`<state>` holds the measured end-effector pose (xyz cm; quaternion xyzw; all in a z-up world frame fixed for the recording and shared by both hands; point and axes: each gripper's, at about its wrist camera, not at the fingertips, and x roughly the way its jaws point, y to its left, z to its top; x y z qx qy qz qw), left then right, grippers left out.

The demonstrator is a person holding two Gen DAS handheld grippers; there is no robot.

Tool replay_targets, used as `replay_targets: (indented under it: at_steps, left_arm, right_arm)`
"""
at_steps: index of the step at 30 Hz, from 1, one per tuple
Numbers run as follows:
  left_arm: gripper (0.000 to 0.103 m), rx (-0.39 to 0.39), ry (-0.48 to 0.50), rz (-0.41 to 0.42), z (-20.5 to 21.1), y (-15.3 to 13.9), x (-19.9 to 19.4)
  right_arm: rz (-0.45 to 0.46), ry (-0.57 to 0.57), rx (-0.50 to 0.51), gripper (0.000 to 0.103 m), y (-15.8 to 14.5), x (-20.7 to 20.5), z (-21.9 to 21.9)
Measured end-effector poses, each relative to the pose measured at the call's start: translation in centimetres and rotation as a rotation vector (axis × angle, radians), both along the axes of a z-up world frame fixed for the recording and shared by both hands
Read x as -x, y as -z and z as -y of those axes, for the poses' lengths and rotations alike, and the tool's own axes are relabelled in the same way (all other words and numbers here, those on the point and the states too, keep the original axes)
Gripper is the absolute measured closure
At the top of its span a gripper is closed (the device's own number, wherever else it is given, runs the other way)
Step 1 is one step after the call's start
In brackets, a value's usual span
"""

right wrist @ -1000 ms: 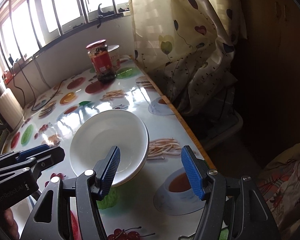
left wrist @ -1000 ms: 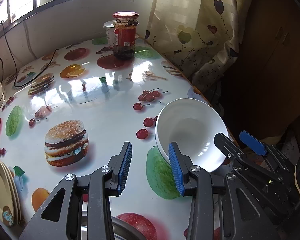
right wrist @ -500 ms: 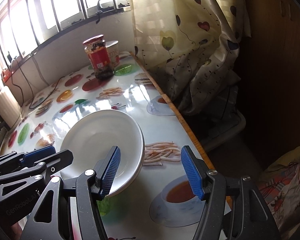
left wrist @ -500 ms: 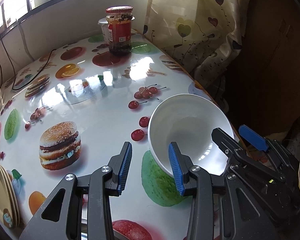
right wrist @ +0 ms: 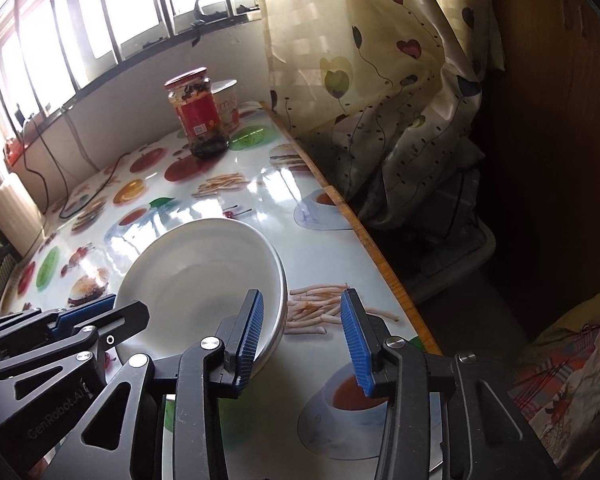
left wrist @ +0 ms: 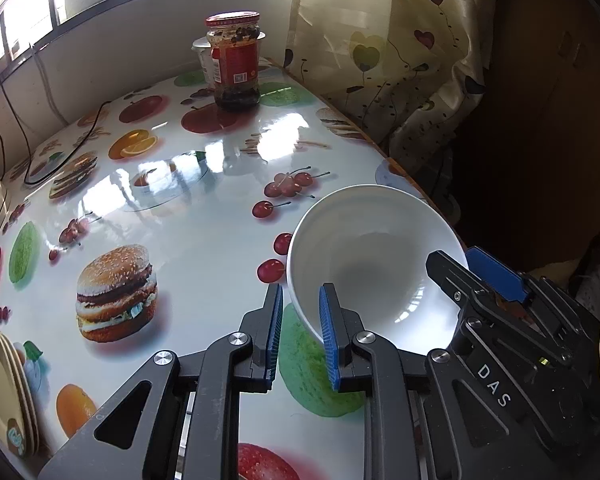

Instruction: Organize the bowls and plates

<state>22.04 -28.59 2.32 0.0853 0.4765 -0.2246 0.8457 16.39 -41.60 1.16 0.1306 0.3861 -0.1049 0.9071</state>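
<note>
A white bowl (left wrist: 380, 264) sits near the right edge of the fruit-print table (left wrist: 204, 240). My left gripper (left wrist: 300, 320) straddles the bowl's near-left rim, one blue pad inside and one outside. Its jaws are closing, and a thin gap still shows at the outer pad. My right gripper (right wrist: 302, 328) straddles the opposite rim of the bowl (right wrist: 204, 276), left finger inside and right finger well outside it. These jaws are closing too. Each gripper shows in the other's view: the right gripper (left wrist: 472, 268) and the left gripper (right wrist: 112, 308). A stack of cream plates (left wrist: 0, 380) lies far left.
A red-lidded jar (left wrist: 236, 64) with a white tub (left wrist: 202, 56) behind it stands at the back by the window wall. A black cable (left wrist: 60, 152) trails over the back left. A patterned curtain (left wrist: 380, 60) hangs just past the table's right edge (right wrist: 364, 236).
Both pairs of jaws have narrowed around the bowl's rim, most of it in the last half second. The bowl and both hands have barely shifted.
</note>
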Motion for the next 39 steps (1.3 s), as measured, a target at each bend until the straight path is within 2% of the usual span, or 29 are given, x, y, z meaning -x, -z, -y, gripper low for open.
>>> replay_targets:
  at_steps: [16, 39]
  left_arm:
    - [0.089, 0.03, -0.01, -0.01, -0.4, 0.0, -0.3]
    - [0.089, 0.057, -0.015, -0.011, -1.1, -0.4, 0.0]
  right_arm:
    - [0.01, -0.04, 0.024, 0.088, -0.1, -0.3, -1.2]
    - [0.018, -0.035, 0.027, 0.089, -0.4, -0.1, -1.4]
